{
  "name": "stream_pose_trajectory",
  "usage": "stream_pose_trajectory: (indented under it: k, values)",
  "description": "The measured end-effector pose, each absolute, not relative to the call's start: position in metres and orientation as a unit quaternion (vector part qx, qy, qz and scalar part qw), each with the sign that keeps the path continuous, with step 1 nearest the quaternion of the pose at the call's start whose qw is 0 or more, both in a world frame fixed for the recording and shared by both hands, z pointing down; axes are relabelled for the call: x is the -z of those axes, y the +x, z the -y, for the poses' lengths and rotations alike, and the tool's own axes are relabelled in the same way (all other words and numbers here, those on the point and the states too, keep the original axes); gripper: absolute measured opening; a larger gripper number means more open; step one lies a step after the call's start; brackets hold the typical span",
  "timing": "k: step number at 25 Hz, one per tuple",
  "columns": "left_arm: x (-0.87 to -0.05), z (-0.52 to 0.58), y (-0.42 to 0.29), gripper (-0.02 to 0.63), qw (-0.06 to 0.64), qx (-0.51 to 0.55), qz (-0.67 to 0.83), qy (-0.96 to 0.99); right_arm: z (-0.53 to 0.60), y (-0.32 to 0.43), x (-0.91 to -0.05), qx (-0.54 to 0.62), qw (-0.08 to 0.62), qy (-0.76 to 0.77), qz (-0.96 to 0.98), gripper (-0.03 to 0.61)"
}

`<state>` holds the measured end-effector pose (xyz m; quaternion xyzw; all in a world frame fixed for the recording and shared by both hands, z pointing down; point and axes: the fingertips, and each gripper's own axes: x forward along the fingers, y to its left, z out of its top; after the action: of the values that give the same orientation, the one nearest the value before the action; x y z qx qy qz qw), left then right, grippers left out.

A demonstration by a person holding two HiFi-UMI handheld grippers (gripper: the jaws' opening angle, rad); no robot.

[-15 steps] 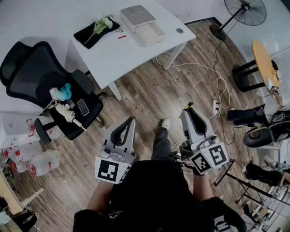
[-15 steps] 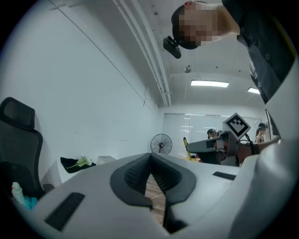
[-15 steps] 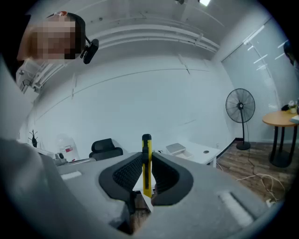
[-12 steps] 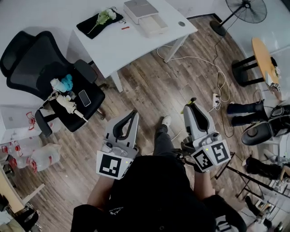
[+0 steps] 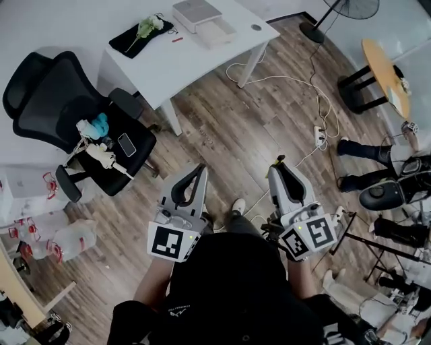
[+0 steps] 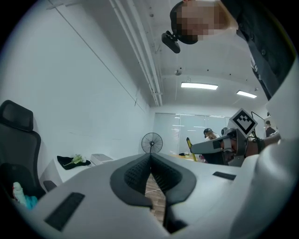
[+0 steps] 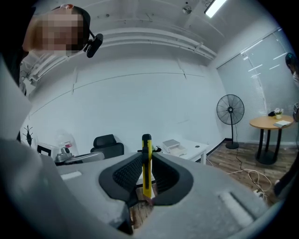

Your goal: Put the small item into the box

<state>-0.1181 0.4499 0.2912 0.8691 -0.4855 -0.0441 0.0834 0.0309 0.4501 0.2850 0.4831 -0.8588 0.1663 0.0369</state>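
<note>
A slim yellow and black item (image 7: 146, 161) stands upright between the pads of my right gripper (image 7: 146, 164), which is shut on it. In the head view its tip (image 5: 279, 160) pokes out of the right gripper (image 5: 277, 164), held over the wood floor. My left gripper (image 5: 200, 170) is beside it at the same height; its jaws are shut with nothing in them (image 6: 150, 161). The white box (image 5: 202, 23) lies open on the far white table (image 5: 195, 60), well away from both grippers. It also shows small in the right gripper view (image 7: 174, 145).
A black office chair (image 5: 47, 108) with a phone and odds and ends stands at the left. A black cloth with a flower (image 5: 141, 34) lies on the table. Cables and a power strip (image 5: 318, 138) cross the floor. A fan (image 5: 337, 10) and a round wooden table (image 5: 384, 74) are at the right.
In the head view the table and box have slid up and to the left, and the floor scene has shifted. Both grippers keep their pose; the right stays shut on the yellow item.
</note>
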Motion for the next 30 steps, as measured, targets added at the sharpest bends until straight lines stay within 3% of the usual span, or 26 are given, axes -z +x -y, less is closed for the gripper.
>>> stream_pose_trajectory:
  k: [30]
  values:
    - [-0.284,-0.468,0.095,0.005,0.042,0.005,0.506,0.861,-0.458,0.238,-0.290,-0.145,-0.010,0.451,0.881,0.067]
